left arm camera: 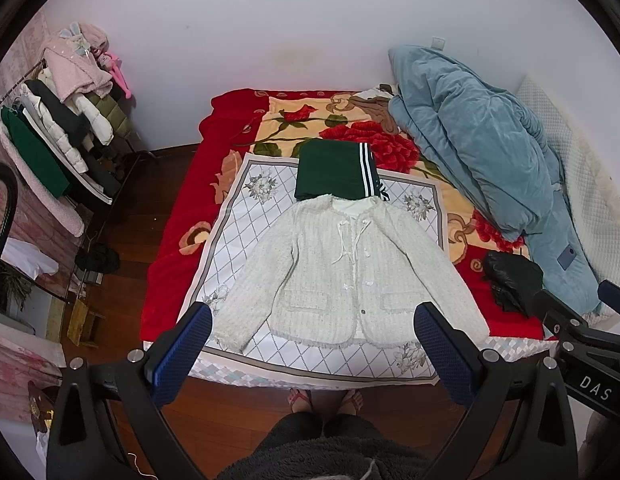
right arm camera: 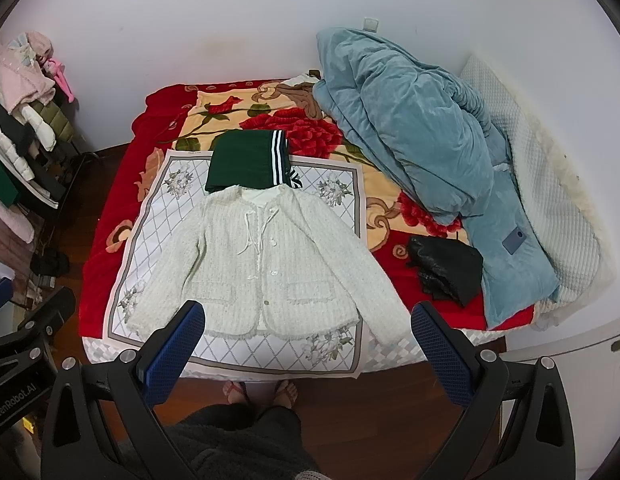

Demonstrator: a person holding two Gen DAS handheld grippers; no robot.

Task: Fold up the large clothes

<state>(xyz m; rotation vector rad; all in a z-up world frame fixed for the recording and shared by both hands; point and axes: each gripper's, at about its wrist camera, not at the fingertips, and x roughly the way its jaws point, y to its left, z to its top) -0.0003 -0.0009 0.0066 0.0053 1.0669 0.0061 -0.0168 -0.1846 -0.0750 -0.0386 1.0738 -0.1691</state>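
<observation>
A white tweed jacket point(left arm camera: 342, 272) lies flat and face up on a white patterned cloth point(left arm camera: 237, 216) on the bed, sleeves spread to both sides. It also shows in the right wrist view point(right arm camera: 261, 264), on the same cloth point(right arm camera: 165, 184). A folded dark green garment with white stripes point(left arm camera: 334, 170) lies just beyond its collar, also in the right wrist view point(right arm camera: 245, 160). My left gripper point(left arm camera: 314, 320) is open and empty, held high above the jacket's hem. My right gripper point(right arm camera: 307, 318) is open and empty, likewise above the hem.
A blue quilt point(left arm camera: 482, 160) is heaped on the bed's right side, with a black bag point(left arm camera: 510, 280) beside it. A rack of clothes point(left arm camera: 61, 128) stands at the left. The person's feet point(left arm camera: 326, 400) are on the wooden floor at the bed's near edge.
</observation>
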